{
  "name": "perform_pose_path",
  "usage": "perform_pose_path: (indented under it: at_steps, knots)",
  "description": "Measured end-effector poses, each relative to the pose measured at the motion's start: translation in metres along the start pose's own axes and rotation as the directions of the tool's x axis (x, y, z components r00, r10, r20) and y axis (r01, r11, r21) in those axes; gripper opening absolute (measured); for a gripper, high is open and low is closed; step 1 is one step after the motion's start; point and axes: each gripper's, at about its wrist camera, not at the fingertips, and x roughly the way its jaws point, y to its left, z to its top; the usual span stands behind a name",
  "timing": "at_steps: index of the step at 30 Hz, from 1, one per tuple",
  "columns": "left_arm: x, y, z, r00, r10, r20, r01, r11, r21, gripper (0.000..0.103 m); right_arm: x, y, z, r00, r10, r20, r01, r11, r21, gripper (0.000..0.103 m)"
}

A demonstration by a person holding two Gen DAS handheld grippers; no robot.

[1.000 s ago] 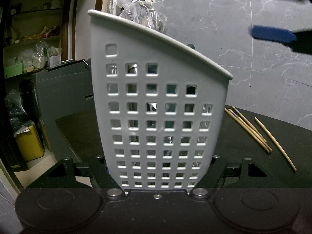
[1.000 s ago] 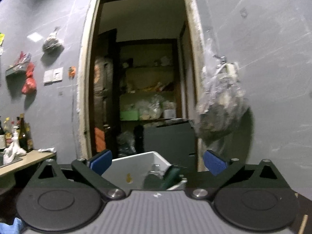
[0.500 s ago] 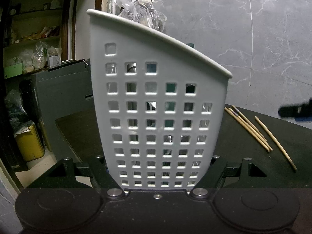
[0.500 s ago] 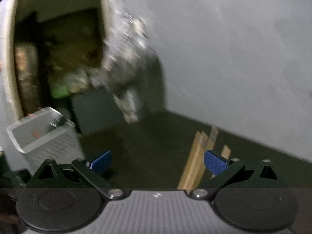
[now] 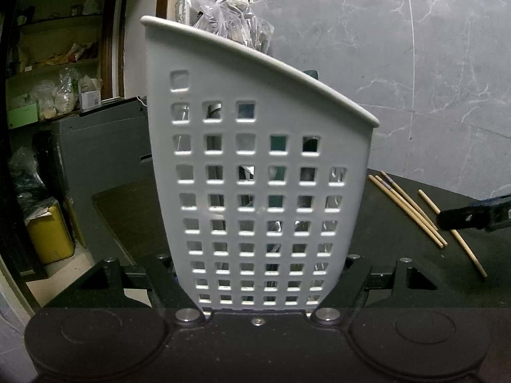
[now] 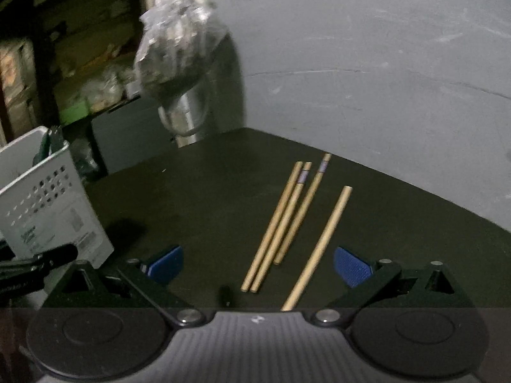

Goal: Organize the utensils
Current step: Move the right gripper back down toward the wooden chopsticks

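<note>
A white perforated utensil basket [image 5: 255, 175] fills the left wrist view, and my left gripper [image 5: 260, 274] is shut on its lower sides. Dark utensil handles [image 6: 54, 140] stick up inside the basket [image 6: 48, 198]. Several wooden chopsticks [image 6: 287, 220] lie side by side on the dark table [image 6: 191, 191], to the right of the basket. My right gripper [image 6: 258, 265] hangs open just above their near ends, its blue pads [image 6: 351, 265] apart and holding nothing. In the left wrist view one finger of the right gripper [image 5: 472, 215] shows over the chopsticks [image 5: 405, 207].
A clear plastic bag [image 6: 179, 41] hangs on the grey marble wall behind the table. A grey cabinet [image 5: 95, 159] and a yellow container [image 5: 48, 233] stand left of the table, in front of a doorway with cluttered shelves.
My right gripper swung away from above the basket, down and to the right, and now hangs over the chopsticks. The left gripper and basket have not moved.
</note>
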Motion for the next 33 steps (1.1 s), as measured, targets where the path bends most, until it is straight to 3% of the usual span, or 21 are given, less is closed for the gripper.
perform_pose_path:
  at_steps: [6, 11, 16, 28, 33]
  knots:
    - [-0.001, 0.000, -0.003, 1.000, -0.002, 0.000, 0.002, 1.000, -0.002, 0.076, 0.023, 0.023, 0.012, 0.995, 0.084, -0.059, -0.094, 0.980, -0.177, 0.103]
    - [-0.001, 0.000, -0.003, 1.000, -0.001, 0.001, 0.001, 1.000, -0.004, 0.076, 0.041, 0.028, 0.019, 0.991, 0.106, -0.079, -0.122, 0.961, -0.247, 0.103]
    - [-0.001, 0.000, -0.002, 1.000, 0.000, 0.000, 0.000, 1.000, -0.002, 0.076, 0.063, 0.016, 0.035, 0.982, 0.166, -0.093, -0.182, 0.961, -0.210, 0.103]
    - [-0.001, 0.000, -0.002, 1.000, 0.001, 0.000, -0.001, 1.000, 0.000, 0.076, 0.110, -0.008, 0.055, 0.982, 0.129, -0.140, -0.150, 0.977, -0.149, 0.103]
    - [-0.002, 0.000, -0.002, 1.000, 0.002, 0.001, -0.002, 1.000, 0.002, 0.076, 0.118, -0.019, 0.060, 0.977, 0.151, -0.149, -0.161, 0.985, -0.061, 0.103]
